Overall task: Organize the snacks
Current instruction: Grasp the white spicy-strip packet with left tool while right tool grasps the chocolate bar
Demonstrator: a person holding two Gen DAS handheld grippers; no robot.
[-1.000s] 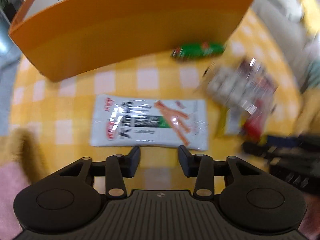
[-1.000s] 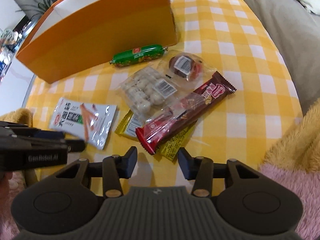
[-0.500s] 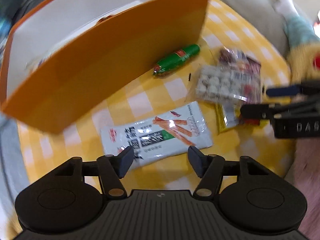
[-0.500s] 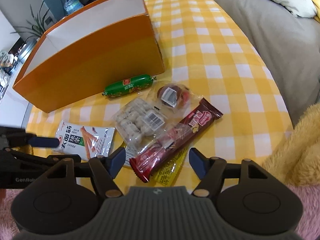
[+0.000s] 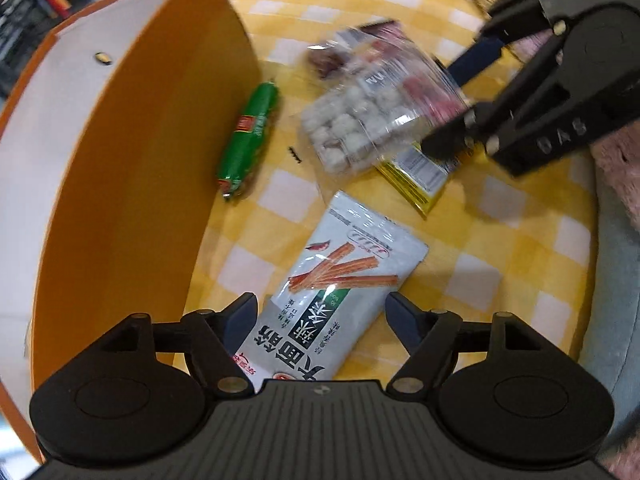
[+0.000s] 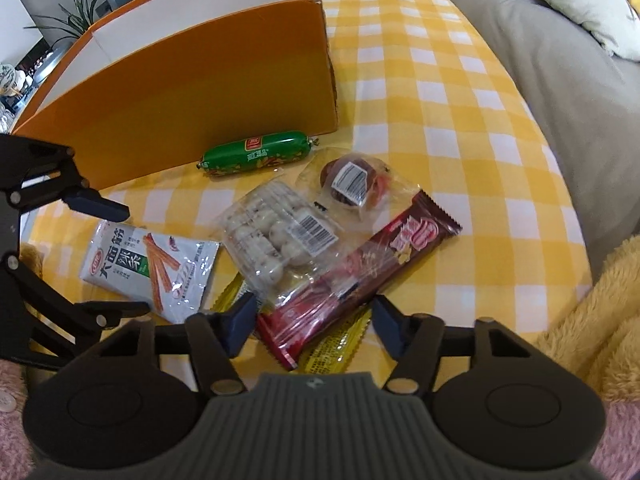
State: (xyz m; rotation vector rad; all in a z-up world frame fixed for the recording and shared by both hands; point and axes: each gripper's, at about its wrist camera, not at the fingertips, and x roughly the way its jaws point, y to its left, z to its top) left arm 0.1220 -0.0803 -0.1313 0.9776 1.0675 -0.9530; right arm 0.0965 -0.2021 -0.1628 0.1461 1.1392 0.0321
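My left gripper [image 5: 322, 314] is open, its fingers on either side of a white snack packet with orange sticks printed on it [image 5: 332, 292], which lies flat on the yellow checked cloth. My right gripper [image 6: 314, 314] is open over the near end of a long brown-red bar wrapper [image 6: 360, 276]. The bar lies on a yellow packet [image 6: 332, 344]. Behind it are a clear tray of white balls [image 6: 280, 232], a round brown snack in clear wrap [image 6: 350, 180] and a green sausage [image 6: 256, 152]. An orange box [image 6: 192, 76] stands open behind them.
The right gripper [image 5: 460, 112] shows at the top right of the left wrist view, the left gripper [image 6: 100, 256] at the left of the right wrist view. A grey sofa with a pillow [image 6: 560, 40] lies beyond the table's right edge. Fluffy yellow and pink fabric [image 6: 600, 320] is near right.
Both grippers have opened wider. My left gripper has swung around and come down over the white packet. My right gripper has moved in over the brown-red bar.
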